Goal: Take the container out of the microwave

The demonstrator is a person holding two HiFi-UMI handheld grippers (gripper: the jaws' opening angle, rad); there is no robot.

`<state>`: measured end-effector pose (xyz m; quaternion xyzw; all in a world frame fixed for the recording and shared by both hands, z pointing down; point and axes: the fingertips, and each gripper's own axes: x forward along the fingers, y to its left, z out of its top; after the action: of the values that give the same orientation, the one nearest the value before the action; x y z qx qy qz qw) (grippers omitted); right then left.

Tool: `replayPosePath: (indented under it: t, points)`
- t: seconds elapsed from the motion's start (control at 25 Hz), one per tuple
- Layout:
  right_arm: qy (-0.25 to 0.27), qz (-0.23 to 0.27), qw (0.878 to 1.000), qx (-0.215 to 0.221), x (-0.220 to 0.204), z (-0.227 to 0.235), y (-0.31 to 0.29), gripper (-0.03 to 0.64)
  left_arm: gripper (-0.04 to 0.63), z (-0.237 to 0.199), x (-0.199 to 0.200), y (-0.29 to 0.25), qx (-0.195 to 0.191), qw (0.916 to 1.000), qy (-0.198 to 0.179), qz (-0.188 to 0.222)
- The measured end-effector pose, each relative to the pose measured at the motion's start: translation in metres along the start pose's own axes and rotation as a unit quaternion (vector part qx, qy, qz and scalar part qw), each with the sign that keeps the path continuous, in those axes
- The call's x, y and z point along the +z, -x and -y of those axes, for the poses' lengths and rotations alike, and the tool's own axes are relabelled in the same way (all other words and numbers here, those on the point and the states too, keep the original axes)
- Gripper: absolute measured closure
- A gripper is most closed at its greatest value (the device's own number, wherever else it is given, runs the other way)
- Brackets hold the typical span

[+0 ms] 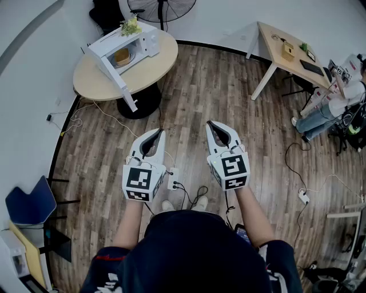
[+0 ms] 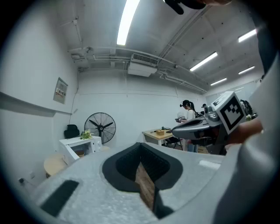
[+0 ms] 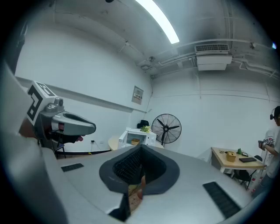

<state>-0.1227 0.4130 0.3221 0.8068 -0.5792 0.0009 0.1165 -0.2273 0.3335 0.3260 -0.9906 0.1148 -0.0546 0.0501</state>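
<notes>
A white microwave (image 1: 128,43) stands with its door swung open on a round table (image 1: 91,83) at the far left of the room. Inside it sits a tan container (image 1: 121,56), also seen small in the right gripper view (image 3: 135,141). My left gripper (image 1: 160,134) and right gripper (image 1: 211,124) are held side by side over the wooden floor, well short of the table. Both point roughly level towards the far wall. Each has its jaws together with nothing between them. In the left gripper view the microwave (image 2: 81,146) lies far off to the left.
A standing fan (image 1: 163,7) is behind the round table, and a small plant (image 1: 130,26) sits on the microwave. A desk (image 1: 283,54) with a seated person (image 1: 343,97) is at the right. Cables and a power strip (image 1: 173,178) lie on the floor near my feet.
</notes>
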Motion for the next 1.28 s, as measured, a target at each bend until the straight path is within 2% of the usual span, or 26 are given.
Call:
replayPosePath:
  t: [0.28,0.56,1.04,1.28]
  points:
    - [-0.022,0.003,1.000,0.007,-0.012,0.006,0.004,0.609,0.581,0.009,-0.002,-0.004,-0.003,1.0000,0.000,-0.003]
    - [-0.011,-0.009,1.000,0.011,-0.021,0.022,0.009,0.609,0.580,0.023,-0.005,-0.017,0.002,0.9999,0.009,-0.011]
    - [-0.001,-0.021,0.999,0.042,-0.059,0.071,0.027,0.609,0.581,0.078,-0.019,-0.050,0.018,0.9995,0.012,-0.022]
    - [-0.005,-0.026,0.998,0.051,-0.070,0.086,0.021,0.609,0.580,0.084,-0.024,-0.065,0.024,0.9989,0.024,-0.031]
